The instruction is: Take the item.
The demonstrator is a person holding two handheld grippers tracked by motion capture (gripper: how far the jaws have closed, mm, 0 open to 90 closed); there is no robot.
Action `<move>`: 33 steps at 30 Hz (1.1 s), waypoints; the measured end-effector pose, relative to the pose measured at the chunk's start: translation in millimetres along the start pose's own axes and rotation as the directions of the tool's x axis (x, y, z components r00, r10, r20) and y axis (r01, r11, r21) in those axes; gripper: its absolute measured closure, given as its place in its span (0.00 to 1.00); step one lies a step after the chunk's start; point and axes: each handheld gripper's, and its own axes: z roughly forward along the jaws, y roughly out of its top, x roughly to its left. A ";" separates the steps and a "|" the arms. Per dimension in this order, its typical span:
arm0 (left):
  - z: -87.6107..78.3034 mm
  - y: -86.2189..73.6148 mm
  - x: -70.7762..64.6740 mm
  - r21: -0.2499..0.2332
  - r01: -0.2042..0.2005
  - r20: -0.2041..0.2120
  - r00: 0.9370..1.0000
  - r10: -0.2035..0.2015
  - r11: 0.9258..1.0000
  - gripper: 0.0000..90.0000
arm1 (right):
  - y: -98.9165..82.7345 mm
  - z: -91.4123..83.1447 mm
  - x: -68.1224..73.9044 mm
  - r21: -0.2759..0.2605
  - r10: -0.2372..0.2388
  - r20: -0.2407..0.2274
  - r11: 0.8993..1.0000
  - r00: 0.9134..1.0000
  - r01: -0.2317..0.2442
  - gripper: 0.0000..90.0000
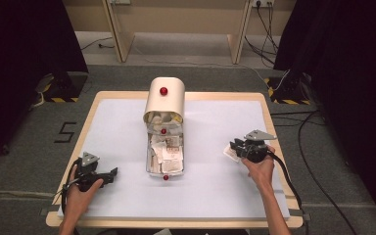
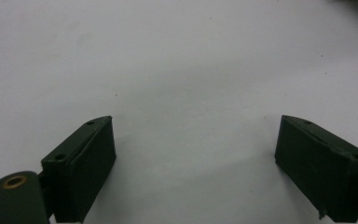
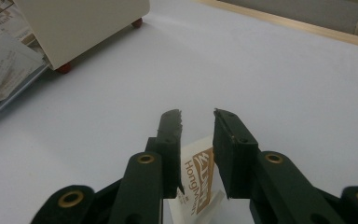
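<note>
- Step in hand, as I judge it: setting a packet (image 3: 199, 179) down on the mat (image 1: 127, 122), right of the box (image 1: 165, 147) (its drawer holds more packets).
- The right gripper (image 3: 198, 116) has its jaws slightly parted; the packet lies between and below them, and the pads seem no longer to pinch it.
- The left gripper (image 2: 193, 140) rests over bare mat, jaws spread wide, holding nothing.
- Next move likely calls for lifting the right gripper clear without dragging the packet, then reaching toward the drawer for another.
</note>
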 end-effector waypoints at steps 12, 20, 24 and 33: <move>0.0 0.0 0.0 0.000 0.000 0.000 1.000 0.000 1.000 0.13 | 1.7 -0.9 0.5 0.028 0.036 0.038 0.999 0.999 -0.037 0.40; 0.0 0.0 0.0 0.000 0.000 0.000 1.000 0.000 1.000 0.13 | 0.9 -6.1 4.3 0.057 0.021 0.047 0.998 0.999 -0.023 0.33; 0.0 0.0 0.0 0.000 0.000 0.000 1.000 0.000 1.000 0.13 | -1.3 -11.0 5.8 0.061 0.009 0.051 0.998 0.999 -0.013 0.32; 0.0 0.0 0.0 0.000 0.000 0.000 1.000 0.000 1.000 0.13 | -4.8 -23.6 8.6 0.059 0.014 0.041 0.998 0.999 -0.017 0.30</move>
